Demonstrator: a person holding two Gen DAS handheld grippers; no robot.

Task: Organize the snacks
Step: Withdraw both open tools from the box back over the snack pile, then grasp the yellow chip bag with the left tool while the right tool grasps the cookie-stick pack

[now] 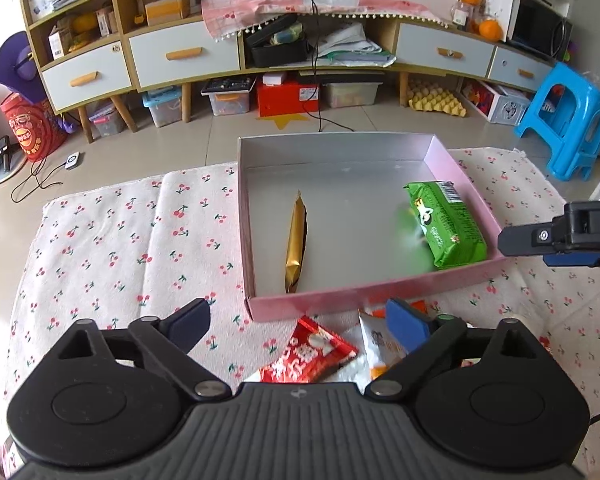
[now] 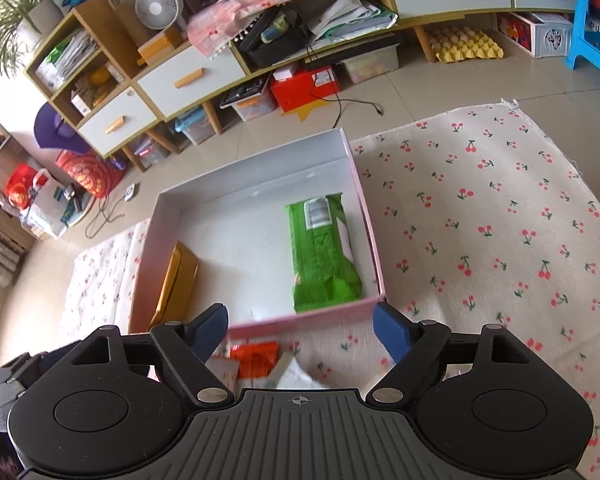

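A pink box [image 1: 340,298] with a grey inside sits on the cherry-print cloth [image 1: 120,240]. In it lie a gold packet [image 1: 296,240] at the left and a green packet [image 1: 444,224] at the right. My left gripper [image 1: 300,326] is open, low in front of the box, over a red snack packet [image 1: 308,356] and a white-orange packet [image 1: 376,356]. In the right wrist view the box [image 2: 300,322], green packet [image 2: 324,256] and gold packet [image 2: 178,280] show. My right gripper [image 2: 300,330] is open and empty, just short of the box's near wall, above an orange packet [image 2: 256,358].
The right gripper's body [image 1: 560,236] shows at the right of the left wrist view, beside the box. A blue stool [image 1: 568,120] stands on the floor at the far right. A long cabinet [image 1: 188,56] with bins under it runs behind. The cloth [image 2: 500,220] spreads right of the box.
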